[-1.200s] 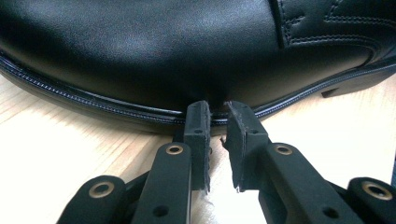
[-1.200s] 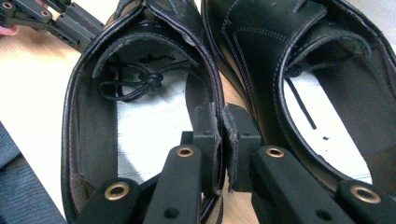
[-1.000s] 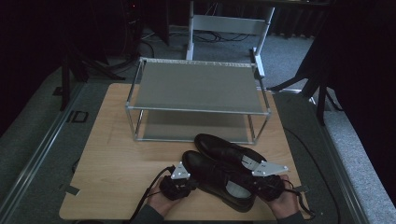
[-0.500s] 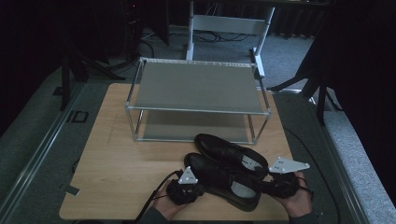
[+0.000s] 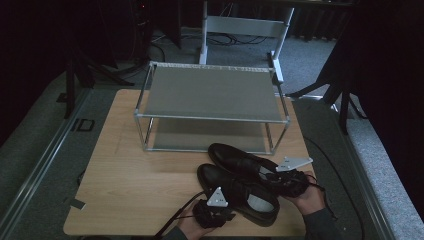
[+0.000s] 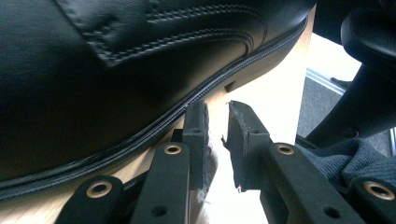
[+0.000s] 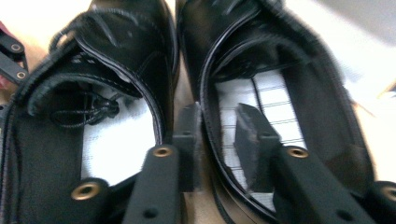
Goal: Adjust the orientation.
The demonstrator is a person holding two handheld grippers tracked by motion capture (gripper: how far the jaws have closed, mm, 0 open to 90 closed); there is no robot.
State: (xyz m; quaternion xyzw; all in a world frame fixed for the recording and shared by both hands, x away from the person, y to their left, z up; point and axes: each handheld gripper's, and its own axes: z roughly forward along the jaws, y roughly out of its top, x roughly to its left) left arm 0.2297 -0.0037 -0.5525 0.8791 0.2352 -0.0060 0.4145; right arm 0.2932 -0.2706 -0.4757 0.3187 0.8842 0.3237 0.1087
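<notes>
Two black leather lace-up shoes lie side by side on the wooden table (image 5: 135, 180), toes pointing left. My left gripper (image 6: 217, 109) sits low at the outer side of the near shoe (image 5: 235, 192), by its sole (image 6: 140, 135). Its jaws are open by a narrow gap with nothing between them. My right gripper (image 7: 217, 114) is at the heel end of the far shoe (image 5: 235, 156). It is open and straddles that shoe's inner rim (image 7: 208, 140), with one finger between the shoes and the other finger (image 7: 250, 140) on the white insole.
A two-tier metal shoe rack (image 5: 210, 92) stands just behind the shoes, both shelves bare. Bare wood spreads to the left of the shoes. A grey frame (image 5: 245, 25) stands on the floor beyond the table. The table's front edge is close to both hands.
My left gripper has slid right along the near shoe's side. My right gripper swung out to the right, then came back in over the far shoe's heel opening.
</notes>
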